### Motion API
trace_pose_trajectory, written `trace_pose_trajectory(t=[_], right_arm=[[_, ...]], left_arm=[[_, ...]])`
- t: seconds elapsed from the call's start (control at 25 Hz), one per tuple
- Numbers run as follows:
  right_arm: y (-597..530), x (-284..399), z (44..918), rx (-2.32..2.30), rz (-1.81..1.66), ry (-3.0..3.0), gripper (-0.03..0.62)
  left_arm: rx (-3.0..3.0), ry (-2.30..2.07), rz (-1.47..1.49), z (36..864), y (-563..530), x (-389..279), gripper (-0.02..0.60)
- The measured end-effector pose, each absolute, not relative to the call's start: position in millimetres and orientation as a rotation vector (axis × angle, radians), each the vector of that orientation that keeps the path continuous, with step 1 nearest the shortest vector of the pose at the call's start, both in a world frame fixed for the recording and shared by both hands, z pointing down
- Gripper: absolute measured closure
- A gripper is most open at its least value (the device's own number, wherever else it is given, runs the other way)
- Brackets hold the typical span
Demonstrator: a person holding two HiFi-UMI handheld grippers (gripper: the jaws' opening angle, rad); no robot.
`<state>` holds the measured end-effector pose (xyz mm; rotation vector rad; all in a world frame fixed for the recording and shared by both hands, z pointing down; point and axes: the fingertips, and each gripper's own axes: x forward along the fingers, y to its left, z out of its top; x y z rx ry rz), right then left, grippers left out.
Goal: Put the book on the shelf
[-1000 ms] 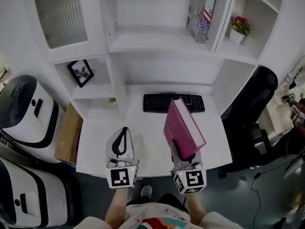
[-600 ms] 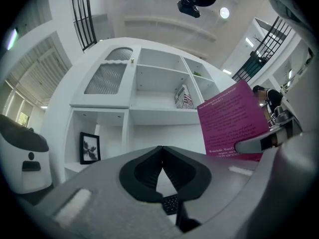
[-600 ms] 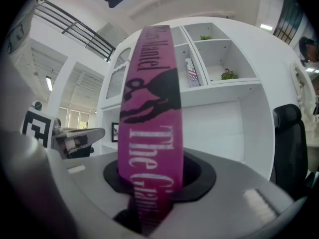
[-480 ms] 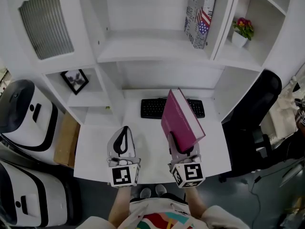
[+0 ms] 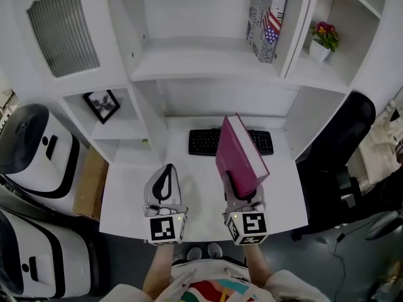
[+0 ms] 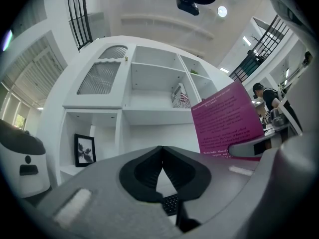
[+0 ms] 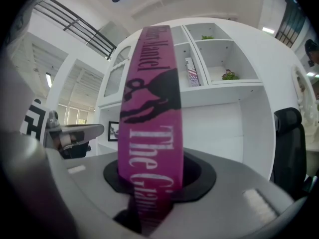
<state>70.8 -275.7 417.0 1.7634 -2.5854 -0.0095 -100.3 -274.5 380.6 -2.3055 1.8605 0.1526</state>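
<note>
— What did the head view give you?
— I saw the right tongs clamped on the lower end of the book, a magenta one. It stood upright and somewhat tilted above the white table, in front of the black keyboard. The left tongs hung just beside it over the table, carrying nothing. The wide shelf above was bare in the middle, with a patterned book leaning at its right end.
— And the left gripper view?
— There I found the left tongs closed together, pads meeting, nothing between them. The book's back cover showed at the right, and a framed picture sat in a lower left compartment.
— The right gripper view?
— The spine ran straight up between the jaws, which pressed it from both sides. The book was off the shelf, held in the air in front of the unit.
</note>
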Motion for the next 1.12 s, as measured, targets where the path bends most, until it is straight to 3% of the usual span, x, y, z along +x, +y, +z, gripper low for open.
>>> trace_pose_trajectory(t=[1.12], right_arm=[[-310, 106, 165, 1.973, -0.352, -2.696, 0.454]], left_arm=[[-2.295, 1.742, 0.194, 297, -321, -87, 0.578]])
